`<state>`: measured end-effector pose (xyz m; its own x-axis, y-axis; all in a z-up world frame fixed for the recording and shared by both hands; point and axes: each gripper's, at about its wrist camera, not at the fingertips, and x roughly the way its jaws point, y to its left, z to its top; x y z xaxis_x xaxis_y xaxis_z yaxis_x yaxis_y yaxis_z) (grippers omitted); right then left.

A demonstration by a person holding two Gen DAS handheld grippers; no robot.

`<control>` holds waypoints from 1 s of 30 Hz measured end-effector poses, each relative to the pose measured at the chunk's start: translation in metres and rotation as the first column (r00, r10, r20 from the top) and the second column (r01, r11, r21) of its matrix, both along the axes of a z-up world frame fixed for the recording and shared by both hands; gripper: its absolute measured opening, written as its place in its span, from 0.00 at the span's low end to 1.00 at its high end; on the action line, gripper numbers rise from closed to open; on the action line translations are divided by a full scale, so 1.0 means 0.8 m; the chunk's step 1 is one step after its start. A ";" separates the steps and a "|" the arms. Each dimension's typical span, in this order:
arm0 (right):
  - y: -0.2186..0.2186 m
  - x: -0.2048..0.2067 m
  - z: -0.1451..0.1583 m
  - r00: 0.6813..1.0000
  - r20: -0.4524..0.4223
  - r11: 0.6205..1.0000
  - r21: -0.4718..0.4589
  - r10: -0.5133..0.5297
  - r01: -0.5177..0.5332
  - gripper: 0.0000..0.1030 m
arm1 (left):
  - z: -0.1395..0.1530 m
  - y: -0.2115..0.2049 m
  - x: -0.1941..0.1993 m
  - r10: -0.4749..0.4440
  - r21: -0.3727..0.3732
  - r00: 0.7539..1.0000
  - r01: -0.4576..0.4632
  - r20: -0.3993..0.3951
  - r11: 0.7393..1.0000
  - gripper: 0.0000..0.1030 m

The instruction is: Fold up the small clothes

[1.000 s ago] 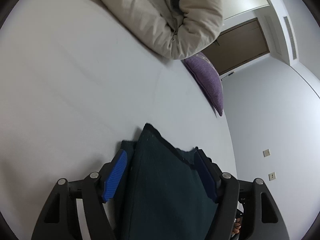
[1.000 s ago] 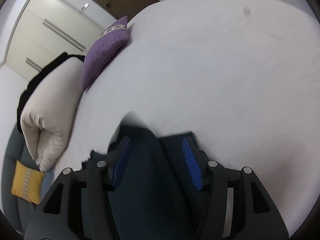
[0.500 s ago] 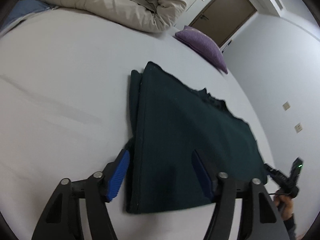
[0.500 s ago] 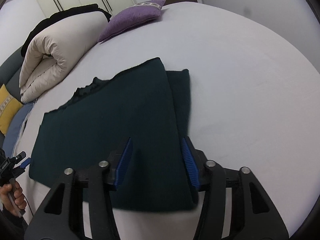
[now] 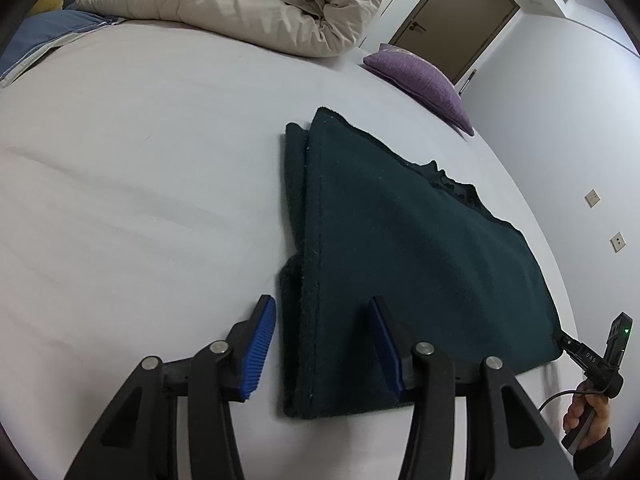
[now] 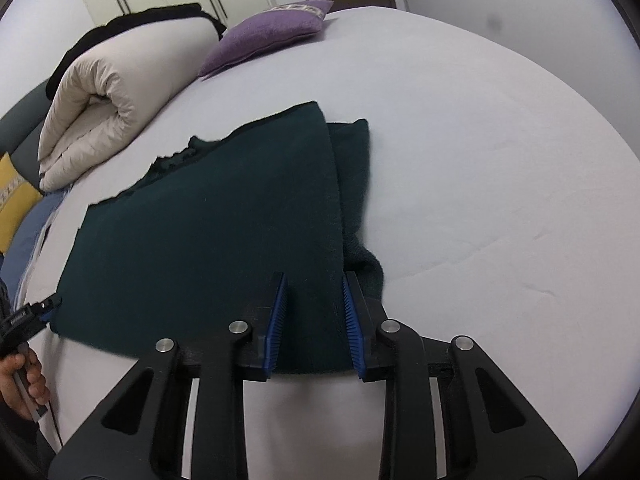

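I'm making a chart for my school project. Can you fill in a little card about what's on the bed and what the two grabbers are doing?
surface: white bed
main thing: dark green garment, folded flat on the bed
fold: top layer lies over a narrower layer showing along one side
left gripper: jaws have just been closing, astride the garment's near corner, pads not yet pressing
right gripper: jaws have just been closing, over the garment's other near corner, narrow gap left
far end: rolled beige duvet, purple pillow
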<state>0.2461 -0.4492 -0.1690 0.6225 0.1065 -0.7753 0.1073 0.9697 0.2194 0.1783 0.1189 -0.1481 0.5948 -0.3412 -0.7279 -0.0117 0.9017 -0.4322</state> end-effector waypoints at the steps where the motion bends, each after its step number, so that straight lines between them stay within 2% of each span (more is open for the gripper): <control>1: 0.001 0.000 -0.002 1.000 -0.006 1.000 -0.005 0.008 -0.008 0.21 | 0.000 -0.001 -0.001 -0.002 0.002 1.000 0.002 0.000 1.000 0.41; 5: -0.001 -0.003 -0.003 1.000 -0.008 1.000 -0.019 0.000 0.000 0.06 | 0.000 -0.008 -0.004 -0.022 0.042 1.000 0.022 0.006 0.999 0.28; 7: -0.003 -0.006 -0.003 1.000 -0.004 1.000 -0.028 -0.004 0.004 0.06 | 0.000 -0.009 -0.005 -0.023 0.055 1.000 0.023 0.006 0.998 0.19; 10: -0.004 -0.009 0.000 1.000 0.004 0.999 -0.041 -0.012 0.012 0.05 | 0.000 -0.008 -0.006 -0.028 0.065 1.000 0.028 0.005 0.997 0.12; 16: -0.004 -0.020 0.005 1.000 0.010 0.998 -0.054 -0.021 0.022 0.05 | 0.004 -0.006 -0.007 -0.043 0.078 0.999 0.042 -0.001 0.996 0.09; 22: -0.015 -0.026 -0.008 0.999 -0.004 0.999 -0.018 -0.042 0.042 0.04 | 0.002 -0.008 -0.011 -0.066 0.103 0.998 0.066 -0.008 0.993 0.08; 30: -0.018 -0.028 -0.014 0.999 -0.007 0.999 -0.009 -0.050 0.050 0.04 | -0.002 -0.001 -0.014 -0.078 0.085 0.997 0.078 -0.010 0.993 0.07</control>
<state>0.2236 -0.4640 -0.1805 0.6210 0.0685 -0.7808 0.1574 0.9650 0.2098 0.1667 0.1177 -0.1494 0.5635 -0.3229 -0.7604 0.0575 0.9336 -0.3538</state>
